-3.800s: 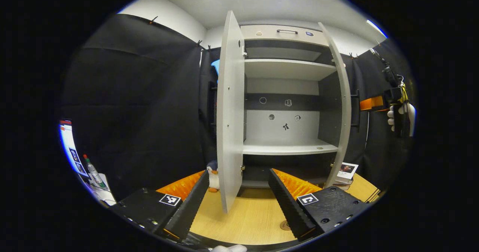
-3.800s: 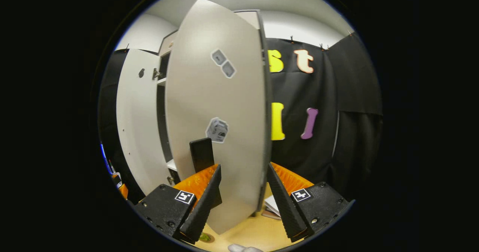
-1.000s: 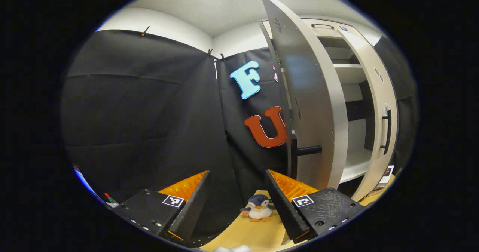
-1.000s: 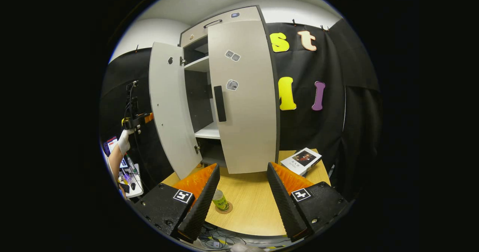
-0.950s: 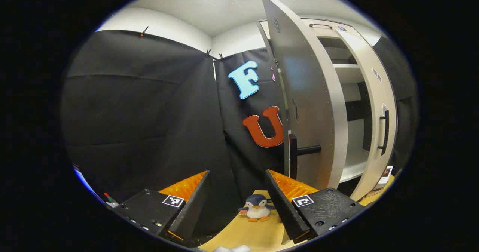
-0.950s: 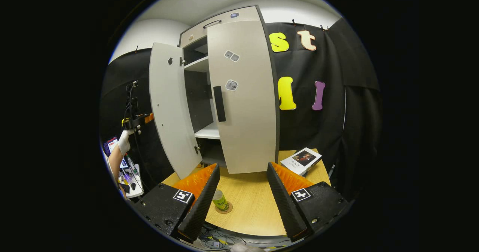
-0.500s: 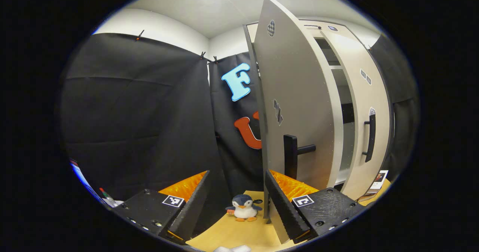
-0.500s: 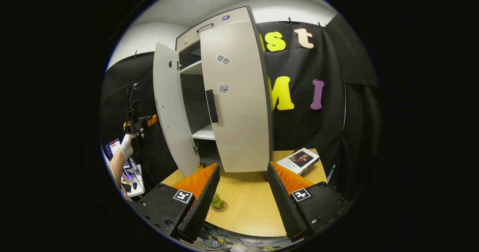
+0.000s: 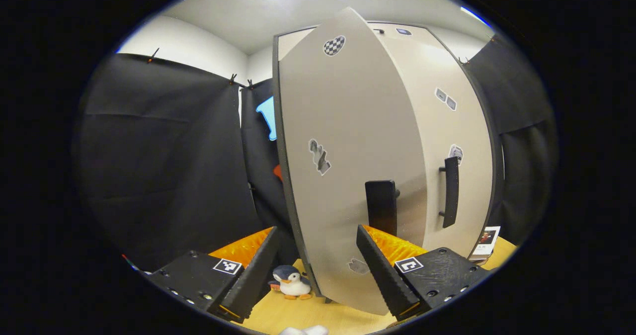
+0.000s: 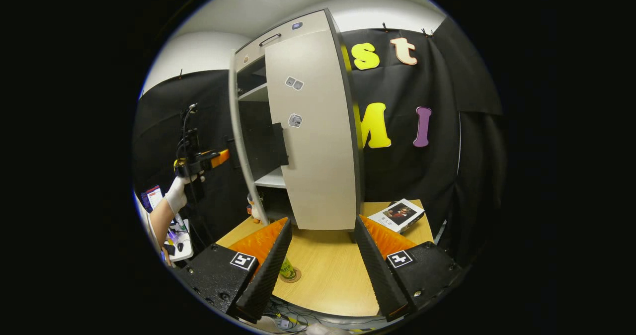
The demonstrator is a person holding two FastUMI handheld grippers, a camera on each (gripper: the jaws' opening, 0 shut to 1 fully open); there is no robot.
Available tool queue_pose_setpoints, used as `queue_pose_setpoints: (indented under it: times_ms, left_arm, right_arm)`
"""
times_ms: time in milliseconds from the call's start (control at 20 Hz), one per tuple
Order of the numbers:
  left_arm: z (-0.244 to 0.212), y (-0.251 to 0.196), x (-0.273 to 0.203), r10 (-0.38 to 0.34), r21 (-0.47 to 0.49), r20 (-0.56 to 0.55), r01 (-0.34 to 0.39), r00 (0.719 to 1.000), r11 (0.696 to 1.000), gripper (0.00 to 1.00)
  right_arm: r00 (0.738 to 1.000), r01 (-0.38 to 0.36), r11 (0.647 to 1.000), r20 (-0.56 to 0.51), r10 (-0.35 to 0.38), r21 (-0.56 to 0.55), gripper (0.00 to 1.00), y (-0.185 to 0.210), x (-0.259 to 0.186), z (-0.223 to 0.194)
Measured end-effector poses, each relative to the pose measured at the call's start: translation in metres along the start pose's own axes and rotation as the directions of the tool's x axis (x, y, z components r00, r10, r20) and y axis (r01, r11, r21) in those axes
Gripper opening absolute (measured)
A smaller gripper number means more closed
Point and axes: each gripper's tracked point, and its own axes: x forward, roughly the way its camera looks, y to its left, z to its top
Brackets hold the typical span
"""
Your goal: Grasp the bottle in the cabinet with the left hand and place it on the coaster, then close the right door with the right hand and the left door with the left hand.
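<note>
The cabinet's left door (image 9: 348,141) stands partly swung in, its outer face and black handle (image 9: 380,206) right in front of my left gripper (image 9: 315,268), which is open; one of its fingers (image 9: 380,270) lies against or just before the door's face. The right door (image 9: 447,126) sits flush on the cabinet. In the right gripper view the left door (image 10: 242,151) shows edge-on, with a gloved hand holding the left gripper (image 10: 201,163) behind it. The green bottle (image 10: 287,269) stands on the round coaster (image 10: 294,277), half hidden by a finger of my open right gripper (image 10: 318,270).
A toy penguin (image 9: 291,282) sits on the wooden table (image 10: 328,265) by the left door's lower corner. A book (image 10: 397,214) lies at the table's back right. Black cloth walls surround the booth. A desk with small items (image 10: 171,235) is at far left.
The left door has swung well inward, now showing its outer face to the left gripper, which followed it round. The right door went from open to flush. The right gripper backed away.
</note>
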Motion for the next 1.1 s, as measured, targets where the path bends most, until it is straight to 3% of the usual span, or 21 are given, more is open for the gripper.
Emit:
queue_pose_setpoints:
  times_ms: [400,1100]
  left_arm:
    - [-0.004,-0.007,-0.011,-0.025,-0.013,-0.022,0.025,0.999,1.0,0.96]
    - [-0.012,-0.029,-0.13,-0.138,-0.093,-0.001,0.138,0.99,0.986,0.96]
  right_arm:
    - [0.999,0.033,0.999,0.005,-0.033,0.0,0.78,0.008,0.008,0.003]
    - [0.984,0.124,0.992,0.133,-0.121,-0.013,0.79,0.054,0.036,0.028]
